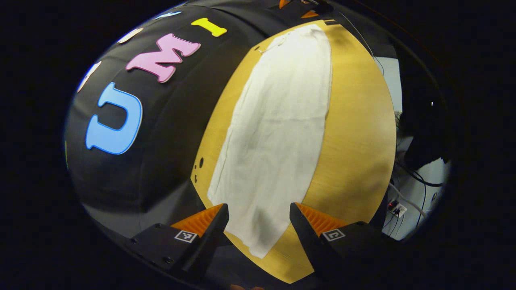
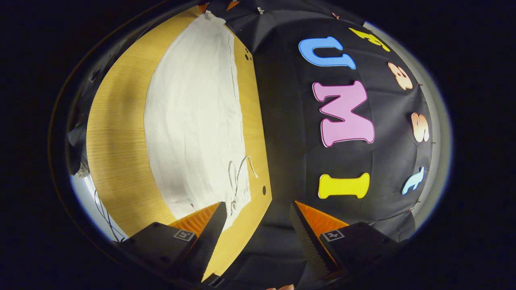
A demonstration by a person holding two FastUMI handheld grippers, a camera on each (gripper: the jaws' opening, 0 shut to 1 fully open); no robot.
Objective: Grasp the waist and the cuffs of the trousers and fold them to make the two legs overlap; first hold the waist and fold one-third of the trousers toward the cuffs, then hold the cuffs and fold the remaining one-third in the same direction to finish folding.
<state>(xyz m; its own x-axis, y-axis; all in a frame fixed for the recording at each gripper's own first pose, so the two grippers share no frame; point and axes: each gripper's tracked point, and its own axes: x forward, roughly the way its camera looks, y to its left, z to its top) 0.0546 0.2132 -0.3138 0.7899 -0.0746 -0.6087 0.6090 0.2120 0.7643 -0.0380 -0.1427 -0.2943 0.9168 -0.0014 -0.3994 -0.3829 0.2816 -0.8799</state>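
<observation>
White trousers (image 1: 278,133) flat on wooden table (image 1: 354,133), frame centre. Left gripper (image 1: 259,215) wide, empty, above cuffs. Right gripper (image 2: 258,213) wide, empty, by waist drawstring (image 2: 242,169).

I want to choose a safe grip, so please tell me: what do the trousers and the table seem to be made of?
The trousers look like a thin woven fabric, perhaps cotton or linen: matte, off-white, with soft creases and a loose drawstring. The table looks like light wood or wood-pattern laminate: fine parallel grain lines and a smooth, dull finish.
</observation>
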